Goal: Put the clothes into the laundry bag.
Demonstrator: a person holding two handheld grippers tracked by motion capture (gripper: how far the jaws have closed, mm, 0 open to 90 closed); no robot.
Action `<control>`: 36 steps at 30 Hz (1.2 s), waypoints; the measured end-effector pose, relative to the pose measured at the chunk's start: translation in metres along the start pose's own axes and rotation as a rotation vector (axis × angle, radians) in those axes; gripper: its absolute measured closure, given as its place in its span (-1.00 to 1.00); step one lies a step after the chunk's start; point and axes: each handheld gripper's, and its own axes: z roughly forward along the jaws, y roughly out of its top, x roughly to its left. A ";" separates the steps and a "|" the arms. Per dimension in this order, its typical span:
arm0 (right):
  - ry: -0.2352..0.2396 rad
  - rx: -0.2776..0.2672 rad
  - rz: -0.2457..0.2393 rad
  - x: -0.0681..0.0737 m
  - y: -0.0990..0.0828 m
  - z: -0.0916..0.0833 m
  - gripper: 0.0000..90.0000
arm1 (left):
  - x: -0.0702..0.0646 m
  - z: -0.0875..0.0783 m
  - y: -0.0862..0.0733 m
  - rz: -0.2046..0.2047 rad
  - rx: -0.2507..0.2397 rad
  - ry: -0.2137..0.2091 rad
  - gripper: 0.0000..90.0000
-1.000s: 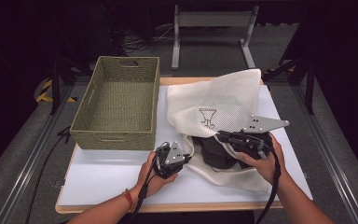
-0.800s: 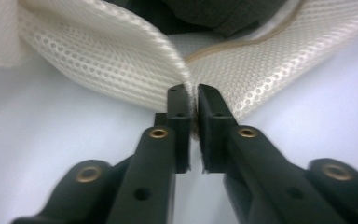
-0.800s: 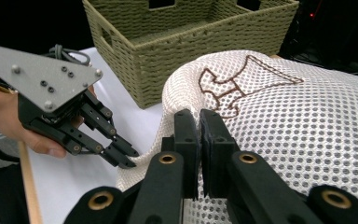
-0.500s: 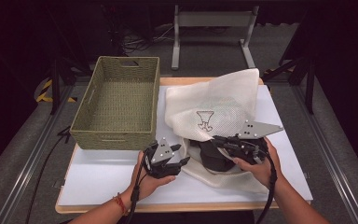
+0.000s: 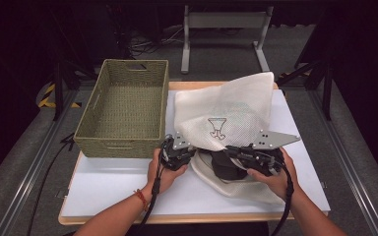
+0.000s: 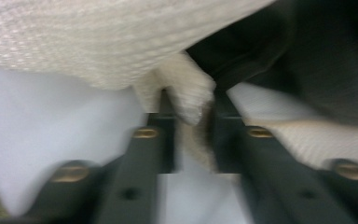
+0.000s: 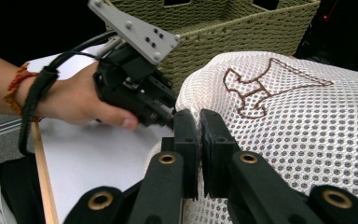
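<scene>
Both grippers pinched the mesh laundry bag (image 5: 226,110): left gripper (image 6: 189,116) having just closed on its rim, right gripper (image 7: 199,140) clamping its upper layer, holding the mouth open over dark clothing (image 5: 226,166) between them

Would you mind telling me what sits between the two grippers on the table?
In the high view, a dark garment in the mesh bag's mouth.

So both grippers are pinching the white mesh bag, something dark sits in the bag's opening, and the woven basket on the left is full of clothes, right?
Not quite: the woven basket is empty, as the high view shows. The rest holds: the left gripper and the right gripper each pinch the white mesh bag, and a dark thing sits in its opening.
</scene>
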 end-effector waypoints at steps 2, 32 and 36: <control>-0.006 -0.004 -0.002 0.000 0.000 0.000 0.92 | 0.001 -0.003 -0.002 0.000 -0.011 -0.004 0.88; 0.005 0.023 -0.017 0.005 0.004 0.016 0.94 | -0.036 -0.110 -0.051 0.193 -0.197 -0.083 0.35; 0.002 0.026 -0.011 0.007 0.006 0.021 0.94 | -0.058 -0.088 -0.034 0.253 -0.183 -0.146 0.45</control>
